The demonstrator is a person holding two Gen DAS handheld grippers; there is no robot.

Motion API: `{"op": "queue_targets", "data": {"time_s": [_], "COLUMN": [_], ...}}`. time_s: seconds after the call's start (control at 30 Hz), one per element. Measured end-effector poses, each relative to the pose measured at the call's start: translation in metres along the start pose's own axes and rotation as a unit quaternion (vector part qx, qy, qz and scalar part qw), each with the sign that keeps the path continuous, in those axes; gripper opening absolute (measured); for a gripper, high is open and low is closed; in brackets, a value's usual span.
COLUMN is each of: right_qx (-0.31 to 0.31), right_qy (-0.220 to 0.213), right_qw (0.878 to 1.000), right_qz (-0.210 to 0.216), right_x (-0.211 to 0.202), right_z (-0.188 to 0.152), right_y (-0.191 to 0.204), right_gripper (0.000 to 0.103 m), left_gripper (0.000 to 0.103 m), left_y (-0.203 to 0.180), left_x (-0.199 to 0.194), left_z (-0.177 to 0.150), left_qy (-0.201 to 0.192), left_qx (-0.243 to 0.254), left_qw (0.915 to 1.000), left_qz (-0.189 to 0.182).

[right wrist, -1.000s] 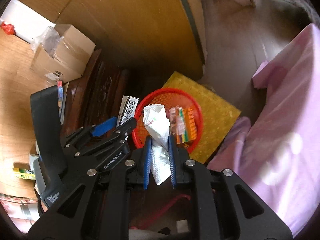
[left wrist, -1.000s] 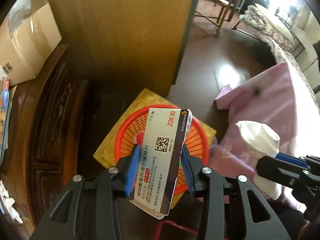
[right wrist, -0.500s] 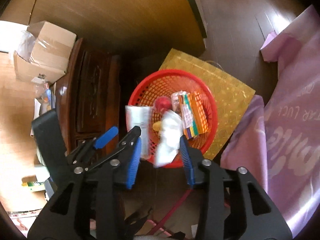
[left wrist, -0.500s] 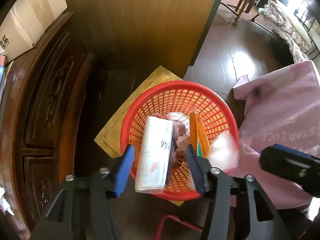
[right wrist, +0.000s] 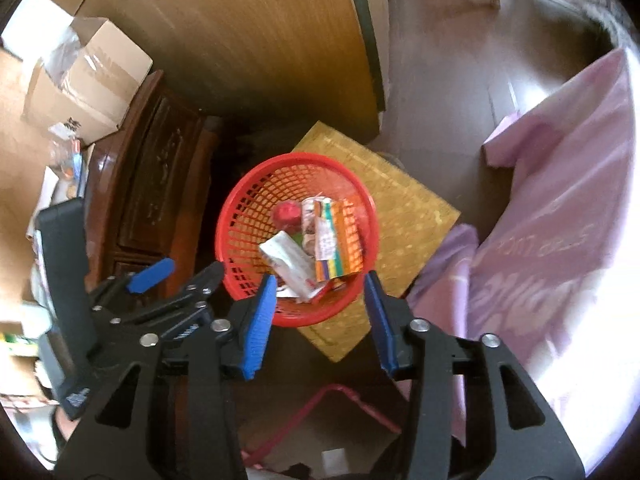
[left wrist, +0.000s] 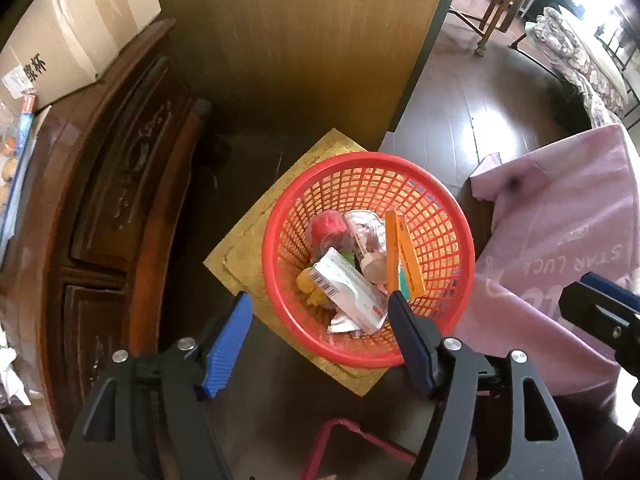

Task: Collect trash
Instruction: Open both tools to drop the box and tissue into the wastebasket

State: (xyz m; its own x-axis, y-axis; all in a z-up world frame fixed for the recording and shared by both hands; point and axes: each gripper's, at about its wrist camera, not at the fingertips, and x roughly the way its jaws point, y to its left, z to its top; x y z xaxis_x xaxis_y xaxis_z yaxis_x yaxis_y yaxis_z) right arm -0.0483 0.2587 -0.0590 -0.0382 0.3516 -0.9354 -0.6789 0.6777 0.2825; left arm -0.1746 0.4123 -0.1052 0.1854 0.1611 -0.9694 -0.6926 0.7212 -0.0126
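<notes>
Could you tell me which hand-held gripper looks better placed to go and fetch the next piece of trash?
Probably neither has a clear edge. The left hand-held gripper and right hand-held gripper both hang open and empty over the red basket, where the medicine box now lies. No further trash is visible to favour one side.

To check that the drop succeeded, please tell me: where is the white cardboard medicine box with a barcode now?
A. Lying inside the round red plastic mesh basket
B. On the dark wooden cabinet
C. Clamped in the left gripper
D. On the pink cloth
A: the white cardboard medicine box lies among the trash inside the round red plastic mesh basket, and nothing is between the left gripper's open jaws.
</notes>
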Motion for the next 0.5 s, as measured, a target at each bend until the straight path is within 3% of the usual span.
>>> {"op": "queue_targets", "data": {"time_s": [0.13, 0.3, 0.5], "right_qx": [-0.018, -0.027, -0.020], "right_qy": [-0.013, -0.021, -0.023], "right_qw": [0.999, 0.999, 0.998], "right_qz": [-0.024, -0.039, -0.048], "right_x": [-0.007, -0.011, -0.014], "right_z": [-0.006, -0.008, -0.010], "right_y": [0.001, 0.001, -0.005], "right_gripper": [0.056, 0.074, 0.076], "left_gripper": [0.069, 0.069, 0.071], "left_y": [0.002, 0.001, -0.001], "left_x": [-0.013, -0.027, -0.040], "left_z": [-0.002, -0.005, -0.005], "left_qy": [-0.007, -0.018, -0.033], "left_qx": [-0.005, -0.004, 0.001], "left_qw": [0.9999, 0.9997, 0.9991], "left_qz": [0.007, 0.018, 0.028]}}
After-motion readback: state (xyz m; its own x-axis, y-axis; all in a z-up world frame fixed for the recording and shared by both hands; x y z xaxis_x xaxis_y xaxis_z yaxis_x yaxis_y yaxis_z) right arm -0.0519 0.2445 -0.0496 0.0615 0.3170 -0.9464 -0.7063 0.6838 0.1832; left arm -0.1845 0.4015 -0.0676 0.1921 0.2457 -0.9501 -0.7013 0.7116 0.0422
